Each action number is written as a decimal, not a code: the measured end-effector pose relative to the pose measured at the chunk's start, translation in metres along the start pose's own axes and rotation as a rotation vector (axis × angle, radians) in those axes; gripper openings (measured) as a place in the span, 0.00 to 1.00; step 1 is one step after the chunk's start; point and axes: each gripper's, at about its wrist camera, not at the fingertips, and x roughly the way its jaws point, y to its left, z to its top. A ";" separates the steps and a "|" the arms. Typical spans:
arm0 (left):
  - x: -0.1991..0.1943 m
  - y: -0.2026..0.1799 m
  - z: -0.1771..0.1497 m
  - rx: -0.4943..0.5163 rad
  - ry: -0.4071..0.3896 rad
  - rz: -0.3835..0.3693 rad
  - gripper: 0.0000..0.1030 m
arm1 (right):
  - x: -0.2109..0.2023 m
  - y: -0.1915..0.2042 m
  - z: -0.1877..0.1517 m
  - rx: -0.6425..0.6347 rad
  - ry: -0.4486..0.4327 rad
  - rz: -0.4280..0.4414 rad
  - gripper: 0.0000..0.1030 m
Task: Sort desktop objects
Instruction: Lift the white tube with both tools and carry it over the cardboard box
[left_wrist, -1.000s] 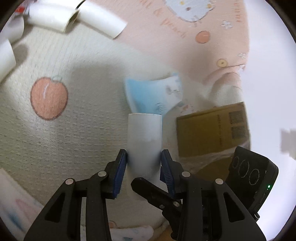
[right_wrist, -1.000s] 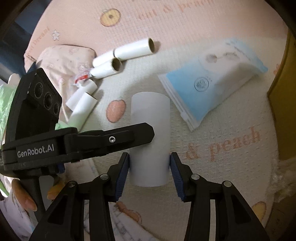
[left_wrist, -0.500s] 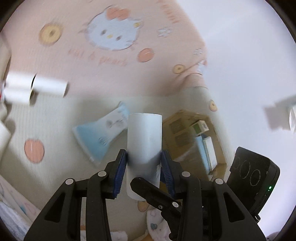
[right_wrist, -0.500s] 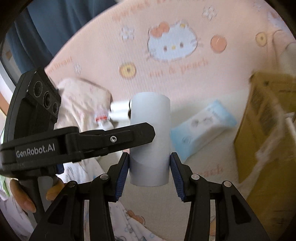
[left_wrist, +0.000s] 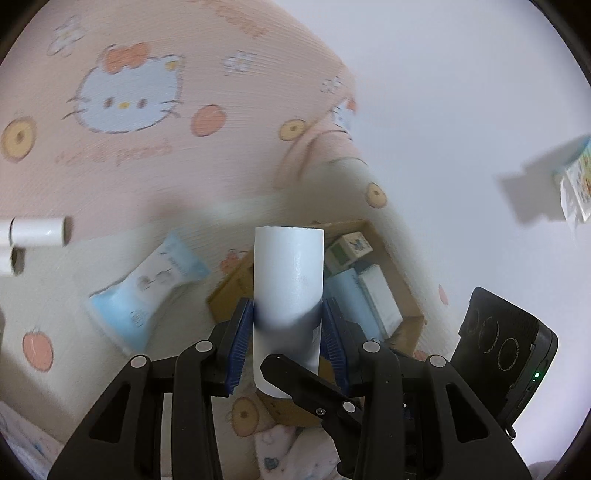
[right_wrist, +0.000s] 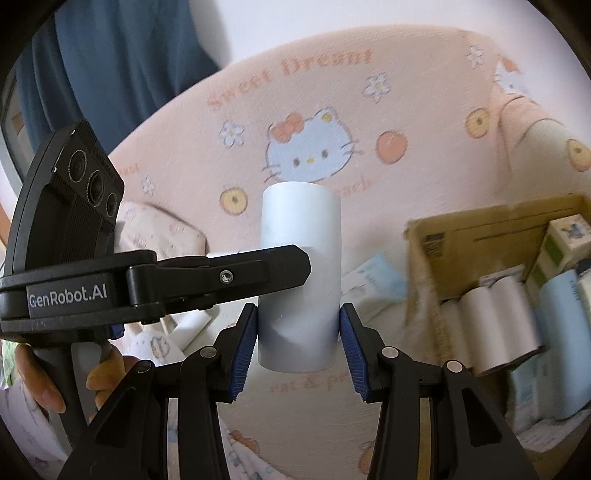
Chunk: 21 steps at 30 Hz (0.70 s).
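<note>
A white paper roll (left_wrist: 288, 280) is held between the blue pads of my left gripper (left_wrist: 288, 332), lifted above the bed. The same roll (right_wrist: 299, 273) also sits between the pads of my right gripper (right_wrist: 298, 336), so both grippers are shut on it, crossing each other. An open cardboard box (left_wrist: 402, 295) lies just beyond and below the roll; in the right wrist view the box (right_wrist: 461, 229) holds several white rolls (right_wrist: 495, 325) and packets. A blue tissue packet (left_wrist: 147, 291) lies on the blanket left of the box.
A pink cartoon-cat blanket (left_wrist: 122, 99) covers the bed. More white rolls (left_wrist: 37, 229) lie at the far left. A white wall (left_wrist: 461, 110) rises on the right. A blue curtain (right_wrist: 110, 55) hangs behind the bed.
Both grippers have lifted the roll up from the blanket and swung it towards the cardboard box, whose open inside has come into view.
</note>
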 end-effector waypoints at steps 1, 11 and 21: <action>0.005 -0.008 0.002 0.021 0.008 0.001 0.41 | -0.003 -0.005 0.001 0.006 -0.005 -0.002 0.41; 0.045 -0.063 0.013 0.183 0.074 0.061 0.41 | -0.028 -0.057 0.023 0.093 -0.011 -0.010 0.41; 0.097 -0.076 0.033 0.138 0.253 0.118 0.41 | -0.026 -0.099 0.034 0.132 0.054 -0.030 0.41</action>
